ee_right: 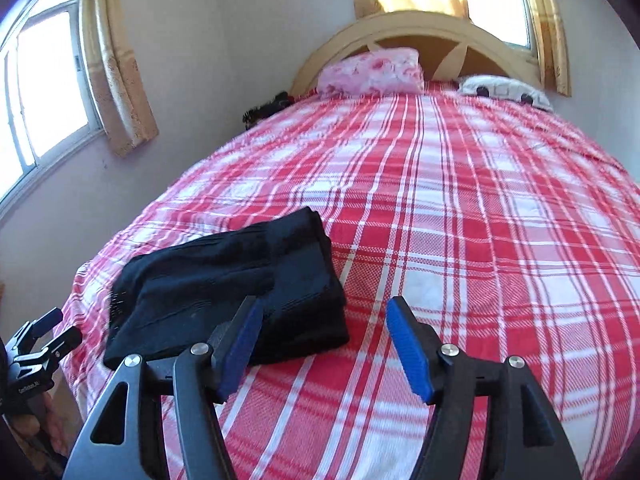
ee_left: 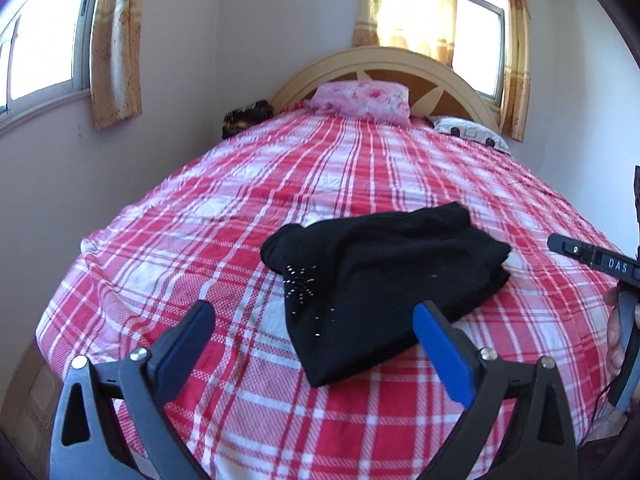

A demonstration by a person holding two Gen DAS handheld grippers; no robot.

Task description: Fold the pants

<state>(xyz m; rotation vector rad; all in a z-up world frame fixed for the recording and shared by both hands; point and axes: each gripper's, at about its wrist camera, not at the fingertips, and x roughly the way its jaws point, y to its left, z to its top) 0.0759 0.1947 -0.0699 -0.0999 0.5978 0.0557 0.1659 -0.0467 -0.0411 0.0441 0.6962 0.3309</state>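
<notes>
1. Currently, the left gripper is held with jaws wide apart, nothing clamped; black pants lie folded on the plaid bedspread, just beyond it.
2. The bundle looks finished; if so, withdrawal is best kept clear of the cloth.
3. The right gripper, right of the pants, stands apart, empty.
4. "DAS" is read on its body.

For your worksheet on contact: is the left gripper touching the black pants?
Apart. In the left wrist view the left gripper is open and the pants lie folded on the bed beyond its fingertips, with nothing pressed between the pads.
</notes>
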